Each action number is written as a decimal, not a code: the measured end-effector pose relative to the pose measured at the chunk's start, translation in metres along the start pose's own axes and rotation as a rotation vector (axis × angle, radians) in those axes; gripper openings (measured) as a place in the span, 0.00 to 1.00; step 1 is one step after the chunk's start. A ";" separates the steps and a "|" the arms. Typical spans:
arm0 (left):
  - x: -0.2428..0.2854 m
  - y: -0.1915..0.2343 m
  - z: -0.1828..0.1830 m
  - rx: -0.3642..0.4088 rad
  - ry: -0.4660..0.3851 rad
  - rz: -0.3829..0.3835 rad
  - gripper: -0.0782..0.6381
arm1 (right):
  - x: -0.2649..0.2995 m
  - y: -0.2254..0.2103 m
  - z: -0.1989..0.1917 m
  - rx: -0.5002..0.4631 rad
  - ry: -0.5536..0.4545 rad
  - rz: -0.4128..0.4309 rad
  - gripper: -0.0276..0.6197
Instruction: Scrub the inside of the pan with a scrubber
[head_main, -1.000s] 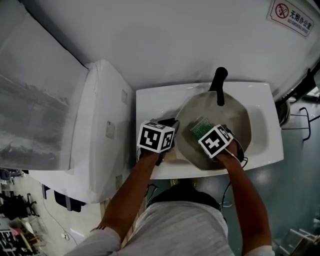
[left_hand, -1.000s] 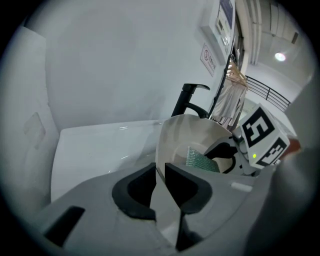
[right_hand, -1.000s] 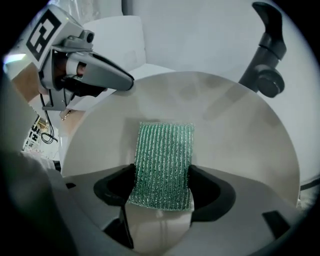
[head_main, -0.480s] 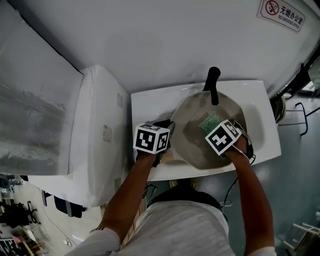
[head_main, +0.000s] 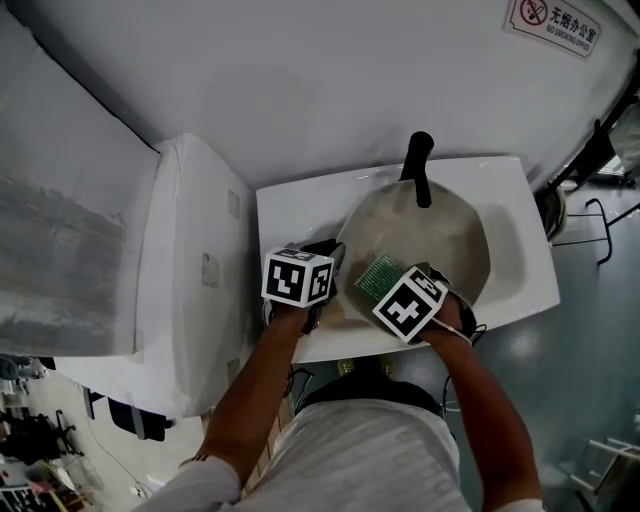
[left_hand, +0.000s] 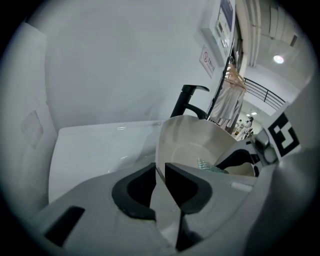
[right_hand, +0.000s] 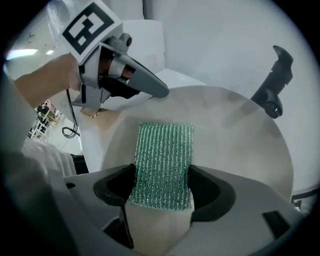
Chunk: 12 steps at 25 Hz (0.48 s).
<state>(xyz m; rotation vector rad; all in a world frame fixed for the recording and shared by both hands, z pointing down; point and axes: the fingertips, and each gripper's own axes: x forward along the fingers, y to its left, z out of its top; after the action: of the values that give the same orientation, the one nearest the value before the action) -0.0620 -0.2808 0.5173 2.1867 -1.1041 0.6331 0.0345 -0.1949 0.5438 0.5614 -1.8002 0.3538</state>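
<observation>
sitting in sink: round beige pan with black handle pointing to the wall, inside white rectangular basin.
left gripper: jaws narrow, pinched on the pan's thin rim at its left edge.
right gripper: jaws clamped on both sides of green ribbed mesh scrubber.
scrubber place: pressed flat on the pan's inner surface, near the left gripper.

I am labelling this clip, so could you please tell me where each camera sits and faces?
Head view: on the head, steeply down at the pan in the sink; both forearms show.
Left gripper view: on the left gripper, along jaws clamping the pan's rim.
Right gripper view: on the right gripper, into the pan past its held scrubber.
Shared: each gripper view shows the other gripper.
</observation>
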 end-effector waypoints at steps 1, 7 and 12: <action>0.000 0.000 0.000 0.000 -0.001 -0.001 0.20 | 0.003 0.002 -0.002 0.000 0.011 0.003 0.57; -0.001 0.001 0.000 -0.002 -0.006 0.002 0.20 | 0.004 -0.018 -0.025 0.000 0.089 -0.045 0.57; -0.001 0.001 -0.001 -0.001 -0.006 0.003 0.20 | -0.004 -0.038 -0.045 0.016 0.135 -0.095 0.57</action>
<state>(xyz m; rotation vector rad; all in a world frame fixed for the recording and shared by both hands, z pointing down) -0.0634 -0.2806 0.5178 2.1880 -1.1110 0.6270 0.0925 -0.2037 0.5517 0.6172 -1.6368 0.3332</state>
